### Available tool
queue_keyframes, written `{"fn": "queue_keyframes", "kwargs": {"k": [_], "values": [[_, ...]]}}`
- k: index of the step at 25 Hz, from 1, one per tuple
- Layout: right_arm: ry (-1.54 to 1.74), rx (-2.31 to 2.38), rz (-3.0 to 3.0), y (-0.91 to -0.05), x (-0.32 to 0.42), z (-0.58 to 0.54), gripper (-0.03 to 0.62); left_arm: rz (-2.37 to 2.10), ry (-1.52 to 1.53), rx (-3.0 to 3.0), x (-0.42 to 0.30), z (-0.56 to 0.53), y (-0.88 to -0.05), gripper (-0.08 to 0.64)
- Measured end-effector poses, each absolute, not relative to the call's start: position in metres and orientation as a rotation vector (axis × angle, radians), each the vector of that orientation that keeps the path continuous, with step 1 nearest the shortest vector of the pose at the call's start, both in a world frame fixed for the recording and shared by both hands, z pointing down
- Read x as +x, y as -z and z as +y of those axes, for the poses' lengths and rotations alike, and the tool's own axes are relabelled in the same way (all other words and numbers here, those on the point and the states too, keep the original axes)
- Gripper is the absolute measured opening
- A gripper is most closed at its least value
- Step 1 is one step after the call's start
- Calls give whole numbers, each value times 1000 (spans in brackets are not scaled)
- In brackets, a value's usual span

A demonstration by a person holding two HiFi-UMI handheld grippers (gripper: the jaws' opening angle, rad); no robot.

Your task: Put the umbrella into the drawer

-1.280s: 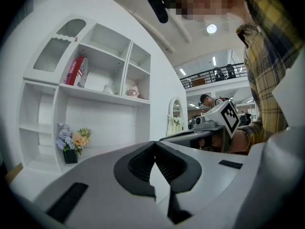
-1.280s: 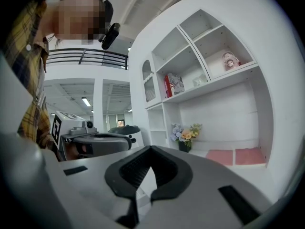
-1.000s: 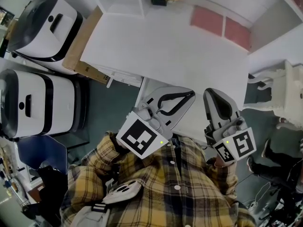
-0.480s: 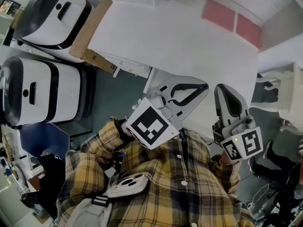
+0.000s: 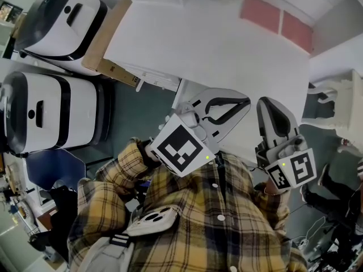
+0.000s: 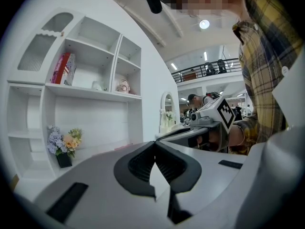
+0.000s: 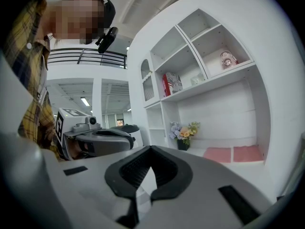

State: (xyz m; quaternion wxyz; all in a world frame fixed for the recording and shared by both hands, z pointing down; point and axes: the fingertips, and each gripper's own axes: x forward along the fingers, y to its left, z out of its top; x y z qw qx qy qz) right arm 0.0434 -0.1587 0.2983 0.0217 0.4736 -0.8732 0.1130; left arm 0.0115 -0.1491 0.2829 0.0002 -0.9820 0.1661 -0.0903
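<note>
head view: the task looks unstarted to me. the left gripper (image 5: 244, 103) and right gripper (image 5: 268, 104) are held side by side close to my chest, at the near edge of the white table (image 5: 215, 44). both have their jaws together and nothing in them. i see no umbrella anywhere, so i can't say where it is. i also can't make out a drawer for certain, open or closed. the tabletop is bare apart from two pink mats (image 5: 275, 21) at its far side. finding the umbrella, picking it up, opening the drawer and putting it in all appear to be left.

left gripper view: the jaws meet along their whole length and nothing is caught between them. beyond them is a white shelf (image 6: 114, 94) of open compartments. one upper compartment holds a red and white box (image 6: 63, 68), and the one to its right holds a small figure (image 6: 124, 86). flowers (image 6: 64, 142) in a dark pot stand on the table below. the other compartments look empty, and there's no umbrella in any of them.

right gripper view: these jaws are also pressed together and empty. the same shelf shows from the other side with the same contents, and no umbrella or drawer is in sight.
</note>
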Motion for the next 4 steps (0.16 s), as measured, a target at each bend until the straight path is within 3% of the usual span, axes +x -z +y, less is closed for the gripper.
{"fn": "queue_keyframes", "kwargs": {"k": [4], "values": [[-351,1474,-2701,-299,44,-159,15,513,330,-3084,11,-149,-287,20]]}}
